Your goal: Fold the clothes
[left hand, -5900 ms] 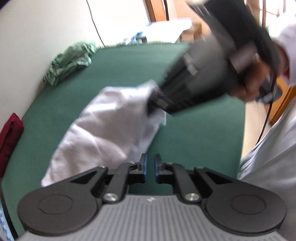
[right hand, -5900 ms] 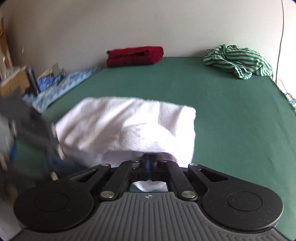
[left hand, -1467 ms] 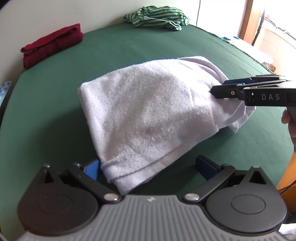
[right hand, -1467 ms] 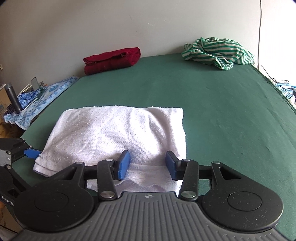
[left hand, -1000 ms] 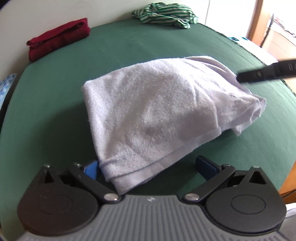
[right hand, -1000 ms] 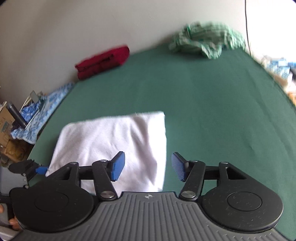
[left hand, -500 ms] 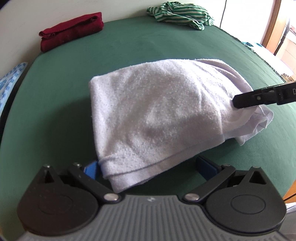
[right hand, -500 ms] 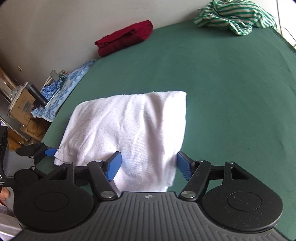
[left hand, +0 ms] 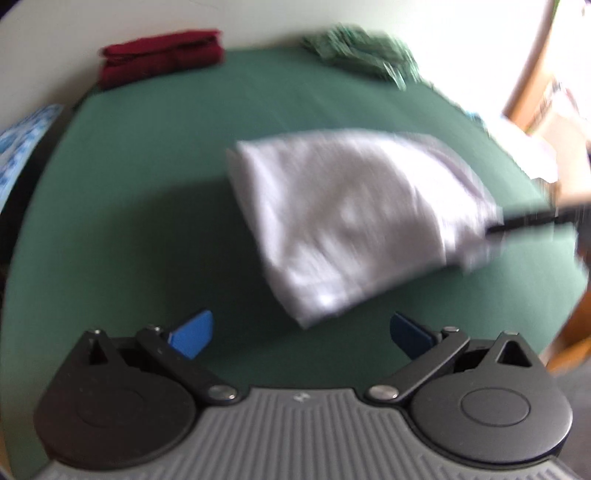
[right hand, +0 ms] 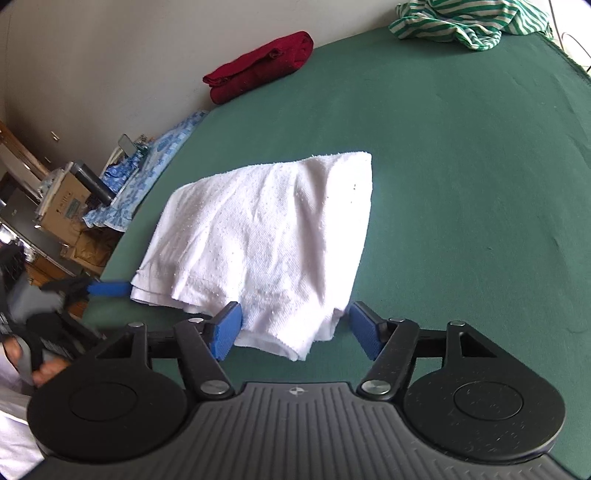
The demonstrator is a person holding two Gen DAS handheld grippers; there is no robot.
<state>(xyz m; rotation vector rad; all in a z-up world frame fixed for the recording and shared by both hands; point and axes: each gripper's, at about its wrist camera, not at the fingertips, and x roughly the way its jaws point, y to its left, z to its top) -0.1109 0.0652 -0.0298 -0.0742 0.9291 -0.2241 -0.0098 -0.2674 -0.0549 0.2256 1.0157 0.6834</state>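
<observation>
Looks like a room in a home, used for laundry. Big green-covered table [right hand: 461,155] pushed against a plain pale wall [right hand: 110,55]. Clothes on it: folded white towel [right hand: 273,236], folded dark red garment [right hand: 258,66] by the wall, crumpled green-and-white striped garment [right hand: 469,18]. Off the table edge: blue patterned cloth [right hand: 147,173], cardboard box [right hand: 66,203], household clutter. Left wrist view is blurred; possibly a wooden door frame [left hand: 524,85] at right.
</observation>
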